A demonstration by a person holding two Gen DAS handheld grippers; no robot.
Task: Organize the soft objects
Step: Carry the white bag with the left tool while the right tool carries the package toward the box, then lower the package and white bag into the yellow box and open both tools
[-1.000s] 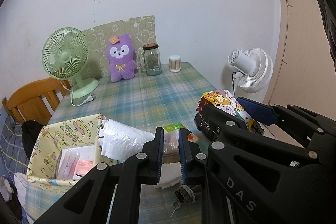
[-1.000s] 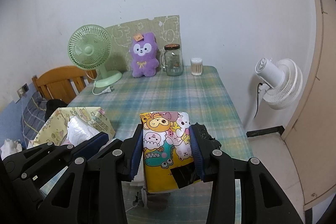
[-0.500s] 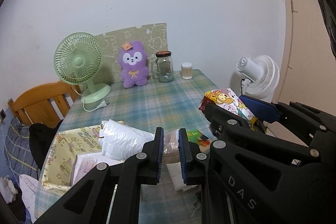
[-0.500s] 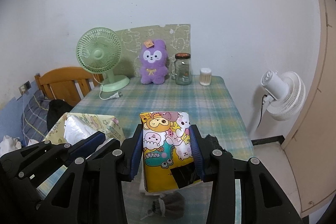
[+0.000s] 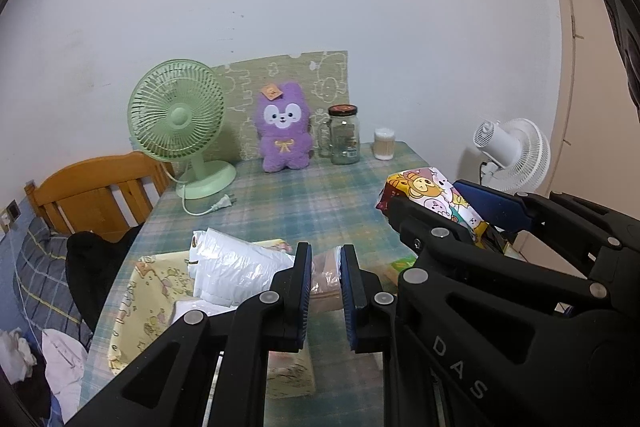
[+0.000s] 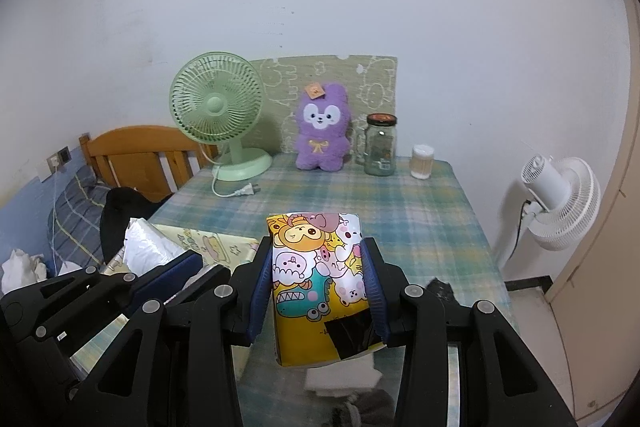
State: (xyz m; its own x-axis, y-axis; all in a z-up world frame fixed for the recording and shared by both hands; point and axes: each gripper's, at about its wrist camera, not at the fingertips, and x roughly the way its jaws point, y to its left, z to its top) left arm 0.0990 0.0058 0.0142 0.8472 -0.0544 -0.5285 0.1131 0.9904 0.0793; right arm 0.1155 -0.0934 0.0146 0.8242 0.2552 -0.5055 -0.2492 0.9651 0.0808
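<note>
Two grippers hang over the near end of the checked table [image 6: 420,211]: the right gripper [image 6: 318,287] clamps a cartoon tissue pack [image 6: 316,267], while the left gripper [image 5: 325,277] is clenched, nothing visibly held, beside the yellow basket [image 5: 136,303].

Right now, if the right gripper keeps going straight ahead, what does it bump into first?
Probably the checked tablecloth, since the right gripper, clamped on the cartoon-print pack, points downward. The glass jar stands farther back; depth is unclear.

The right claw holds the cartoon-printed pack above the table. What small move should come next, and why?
Probably carry the cartoon pack, clamped in the right claw, leftward over the yellow fabric bin before releasing. The bin lies open and already holds a white plastic pack.
</note>
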